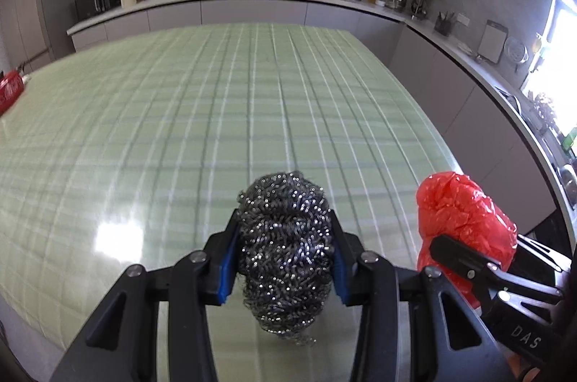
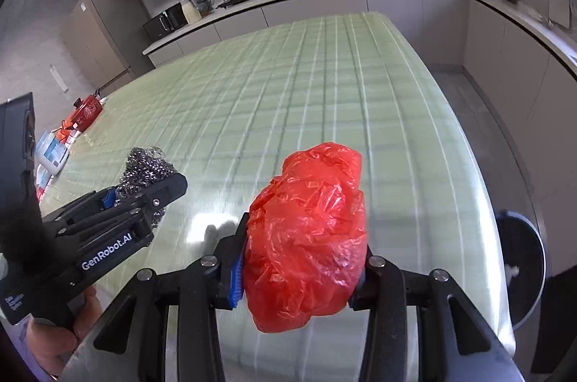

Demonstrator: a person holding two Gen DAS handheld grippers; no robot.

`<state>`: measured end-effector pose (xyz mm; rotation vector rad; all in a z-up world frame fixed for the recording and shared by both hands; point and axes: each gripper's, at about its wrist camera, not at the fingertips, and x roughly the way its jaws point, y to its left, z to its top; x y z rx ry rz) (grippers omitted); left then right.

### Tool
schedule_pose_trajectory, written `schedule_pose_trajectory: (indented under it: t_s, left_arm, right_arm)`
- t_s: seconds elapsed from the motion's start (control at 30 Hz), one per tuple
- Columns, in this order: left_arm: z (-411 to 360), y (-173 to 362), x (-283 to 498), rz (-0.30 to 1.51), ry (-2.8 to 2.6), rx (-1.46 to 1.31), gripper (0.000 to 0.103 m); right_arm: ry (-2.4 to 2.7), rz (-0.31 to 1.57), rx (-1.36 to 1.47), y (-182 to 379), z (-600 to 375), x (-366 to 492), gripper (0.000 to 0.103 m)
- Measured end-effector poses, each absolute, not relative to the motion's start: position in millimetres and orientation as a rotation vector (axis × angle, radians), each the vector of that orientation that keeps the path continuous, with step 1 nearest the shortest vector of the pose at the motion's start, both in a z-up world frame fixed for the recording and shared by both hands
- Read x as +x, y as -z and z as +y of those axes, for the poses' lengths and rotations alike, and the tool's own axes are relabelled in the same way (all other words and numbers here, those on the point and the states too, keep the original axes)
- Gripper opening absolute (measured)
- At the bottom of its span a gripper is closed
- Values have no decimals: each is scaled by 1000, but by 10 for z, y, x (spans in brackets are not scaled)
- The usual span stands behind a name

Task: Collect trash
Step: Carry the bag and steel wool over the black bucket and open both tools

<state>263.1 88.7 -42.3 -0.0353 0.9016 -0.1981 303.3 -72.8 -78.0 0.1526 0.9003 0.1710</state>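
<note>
While trash is gathered, left gripper (image 1: 285, 252) fingers clamp a steel scourer (image 1: 285, 238), right gripper (image 2: 301, 259) fingers a red bag (image 2: 310, 238), above the tabletop (image 1: 180, 115).

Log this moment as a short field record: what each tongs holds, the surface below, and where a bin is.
left tongs: shut on steel wool scourer, lifted off the table
right tongs: shut on crumpled red plastic bag
surface: table with green checked cloth
bin: dark round container past the table's right edge, below the right tongs' side
other items: red bottle at the far left edge
</note>
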Motion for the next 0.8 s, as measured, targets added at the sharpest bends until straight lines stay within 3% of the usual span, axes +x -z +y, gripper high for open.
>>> schedule_pose_trajectory:
  t_s: [0.33,0.8]
  left_arm:
    - [325,275,2321,874,216,-8,44]
    - [-1235,392,2053,886,256,-5,44]
  right_arm:
    - [-167,870,190,648,-1197,2561,44]
    - [-133,853,203,642,-3048,2073,44]
